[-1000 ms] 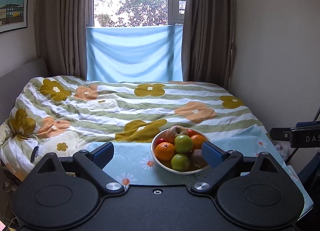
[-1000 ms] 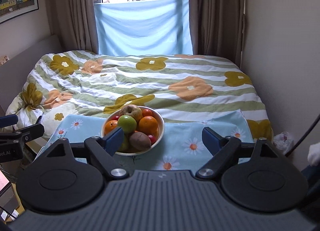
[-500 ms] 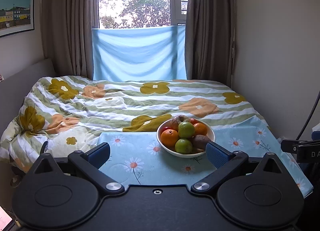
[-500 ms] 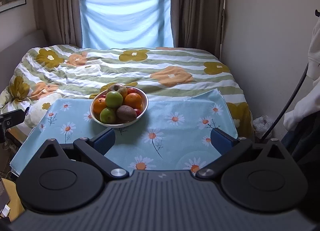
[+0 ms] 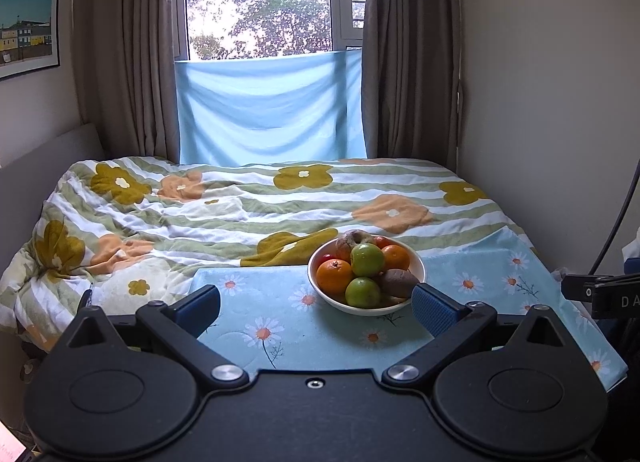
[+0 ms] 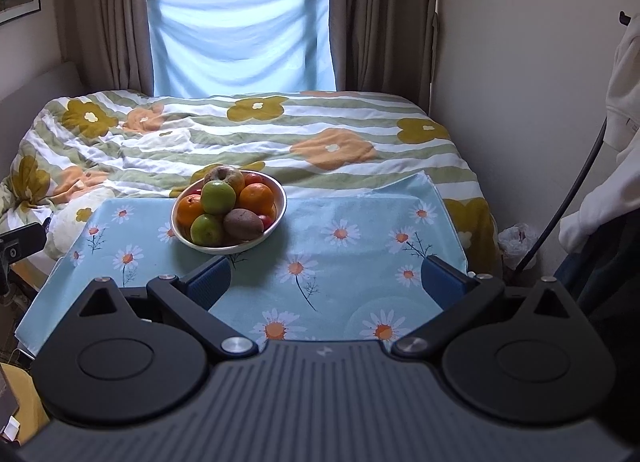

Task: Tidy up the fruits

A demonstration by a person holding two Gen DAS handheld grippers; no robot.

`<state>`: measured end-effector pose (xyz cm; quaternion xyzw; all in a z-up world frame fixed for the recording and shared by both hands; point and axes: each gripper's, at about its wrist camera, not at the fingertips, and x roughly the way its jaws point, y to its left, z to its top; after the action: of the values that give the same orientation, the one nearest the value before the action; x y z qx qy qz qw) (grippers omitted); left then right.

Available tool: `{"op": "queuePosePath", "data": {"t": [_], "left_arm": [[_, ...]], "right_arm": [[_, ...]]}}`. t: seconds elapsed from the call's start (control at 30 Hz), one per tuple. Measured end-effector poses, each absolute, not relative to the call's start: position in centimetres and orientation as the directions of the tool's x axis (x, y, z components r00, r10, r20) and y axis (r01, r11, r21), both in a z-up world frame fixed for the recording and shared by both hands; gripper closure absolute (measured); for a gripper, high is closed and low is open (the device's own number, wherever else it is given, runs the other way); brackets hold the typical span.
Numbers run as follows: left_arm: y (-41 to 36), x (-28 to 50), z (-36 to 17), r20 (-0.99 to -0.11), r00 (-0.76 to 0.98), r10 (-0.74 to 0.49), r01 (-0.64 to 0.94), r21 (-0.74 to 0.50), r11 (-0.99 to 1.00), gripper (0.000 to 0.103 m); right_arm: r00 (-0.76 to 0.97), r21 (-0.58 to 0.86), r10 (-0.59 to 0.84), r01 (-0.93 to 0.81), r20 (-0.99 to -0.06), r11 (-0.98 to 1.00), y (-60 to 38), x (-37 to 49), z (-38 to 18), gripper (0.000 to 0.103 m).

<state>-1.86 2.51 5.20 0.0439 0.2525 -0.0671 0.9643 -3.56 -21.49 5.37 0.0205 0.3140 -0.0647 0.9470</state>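
Fruits sit heaped in the white bowl on the daisy cloth — both the left gripper and the right gripper hang spread and empty; any grab should take the topmost fruit gently.

A bedroom in a home. A bed fills most of the room, wall to wall, under a rumpled duvet striped green and white with big yellow and orange flowers. Behind it a window looks onto trees, hung with brown curtains, a pale blue sheet draped over its lower part. A framed picture of houses hangs on the left wall. At the bed's foot lies a blue daisy-print cloth with a bowl of fruit on it: household things in a lived-in room.
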Motion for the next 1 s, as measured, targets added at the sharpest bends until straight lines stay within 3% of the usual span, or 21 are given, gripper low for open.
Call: {"op": "queuePosePath", "data": {"t": [1.0], "left_arm": [[2.85, -1.00, 4.84, -0.512, 0.852, -0.112, 0.162, 0.053, 0.985, 0.000]], "right_arm": [[0.786, -0.004, -0.108, 0.133, -0.608, 0.991, -21.10, -2.81, 4.76, 0.000]]}}
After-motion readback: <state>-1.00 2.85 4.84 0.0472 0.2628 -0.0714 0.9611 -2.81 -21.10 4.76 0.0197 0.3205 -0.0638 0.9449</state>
